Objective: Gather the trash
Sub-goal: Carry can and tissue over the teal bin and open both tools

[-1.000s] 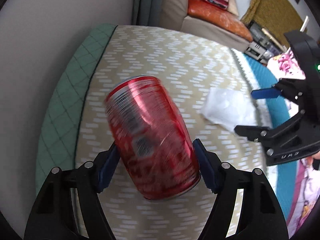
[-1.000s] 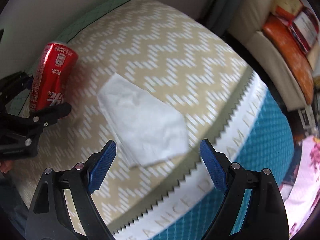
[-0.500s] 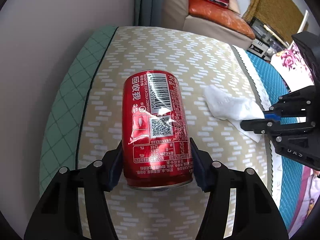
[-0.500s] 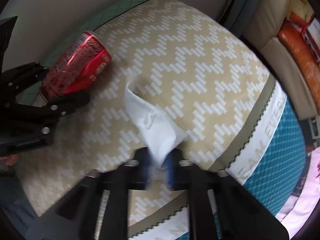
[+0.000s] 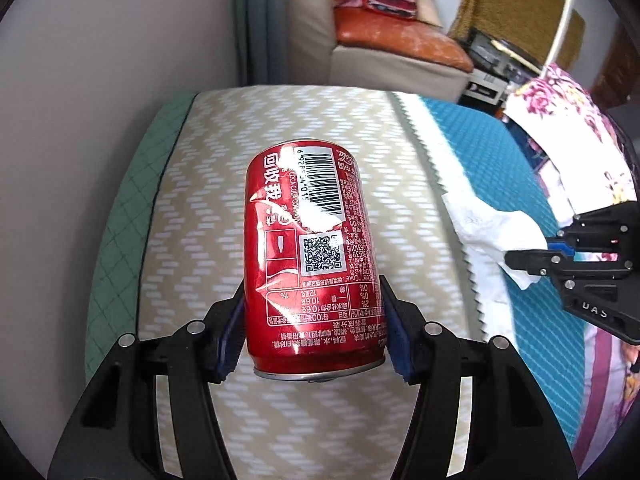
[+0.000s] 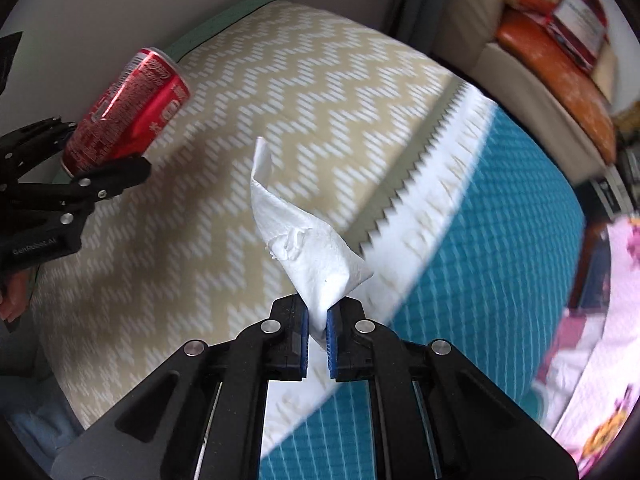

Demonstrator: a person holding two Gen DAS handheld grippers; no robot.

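Above the bed (image 5: 192, 184) with the tan zigzag cover, left gripper (image 5: 314, 328) has its jaws clamped on a dented red soda can (image 5: 312, 252), blue pads (image 5: 394, 332) pressing both sides near the can's base, barcode side facing the camera. Can is off the cover, lifted. To the right, right gripper (image 6: 318, 334) has its jaws together, pinching a white tissue (image 6: 304, 240) by one corner; tissue sticks up crumpled, clear of the bed, over the white sawtooth band and teal section (image 6: 500, 216). Far side: sofa with orange cushion (image 5: 396, 40).
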